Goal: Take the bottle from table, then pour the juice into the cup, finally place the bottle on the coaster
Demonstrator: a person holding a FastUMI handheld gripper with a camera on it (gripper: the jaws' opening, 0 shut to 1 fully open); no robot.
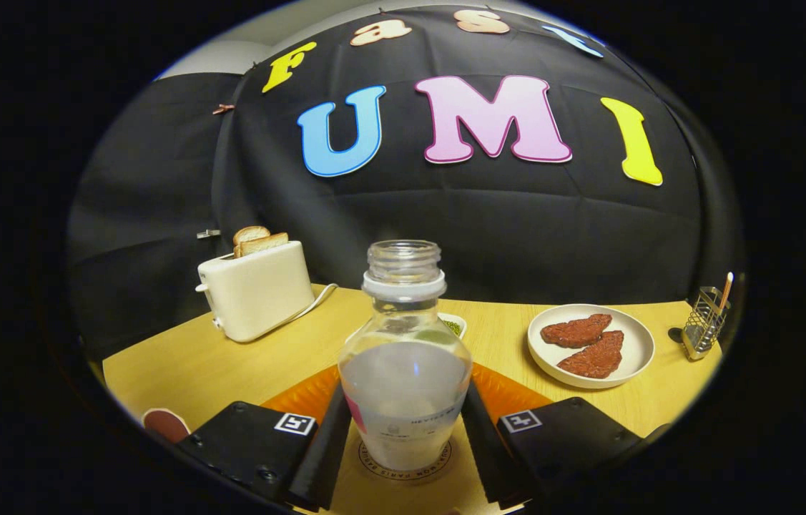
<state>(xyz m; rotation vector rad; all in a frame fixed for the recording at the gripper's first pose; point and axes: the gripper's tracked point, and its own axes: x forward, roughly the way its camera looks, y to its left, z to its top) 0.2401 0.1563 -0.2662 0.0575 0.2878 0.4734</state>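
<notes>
With the gripper [405, 436] clamped on the upright bottle [405, 372] over the coaster [406, 465], lower it squarely before you release.

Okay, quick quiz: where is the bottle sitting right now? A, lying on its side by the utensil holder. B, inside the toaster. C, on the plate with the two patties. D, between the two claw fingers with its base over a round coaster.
D: the bottle stands upright between the claw fingers, its base over the round coaster.
</notes>
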